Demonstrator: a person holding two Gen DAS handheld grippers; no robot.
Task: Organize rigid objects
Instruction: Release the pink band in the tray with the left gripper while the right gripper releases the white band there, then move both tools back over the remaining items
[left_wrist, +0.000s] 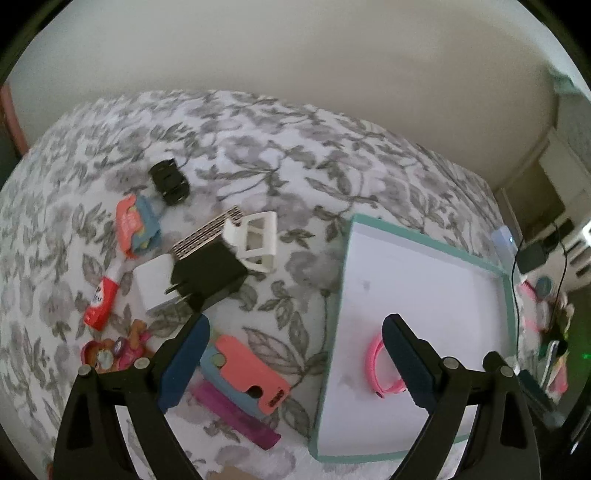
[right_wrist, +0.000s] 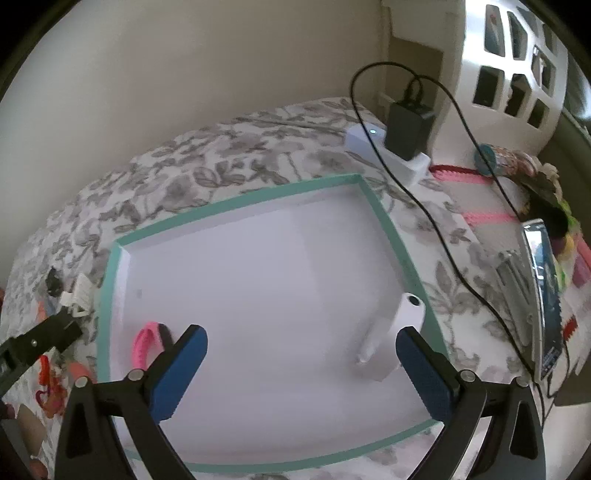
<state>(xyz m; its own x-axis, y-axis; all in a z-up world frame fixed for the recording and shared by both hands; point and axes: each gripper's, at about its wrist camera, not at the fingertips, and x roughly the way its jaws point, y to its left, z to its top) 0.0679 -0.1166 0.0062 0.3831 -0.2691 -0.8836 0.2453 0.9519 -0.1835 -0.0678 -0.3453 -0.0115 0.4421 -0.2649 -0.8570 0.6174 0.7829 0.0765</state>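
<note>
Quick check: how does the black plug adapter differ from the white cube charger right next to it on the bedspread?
The black plug adapter is dark, looks larger and shows two metal prongs pointing toward the camera; the white cube charger is pale, looks smaller and shows no prongs from here. The black one partly overlaps the white one and a striped card behind it. Both lie on the floral bedspread, outside the teal-rimmed tray.

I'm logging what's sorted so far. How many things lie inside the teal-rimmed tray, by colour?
Inside the tray:
Pink: 1, the pink band
White: 1, the white gadget
Total: 2

Both tools are open and hold nothing.
</note>
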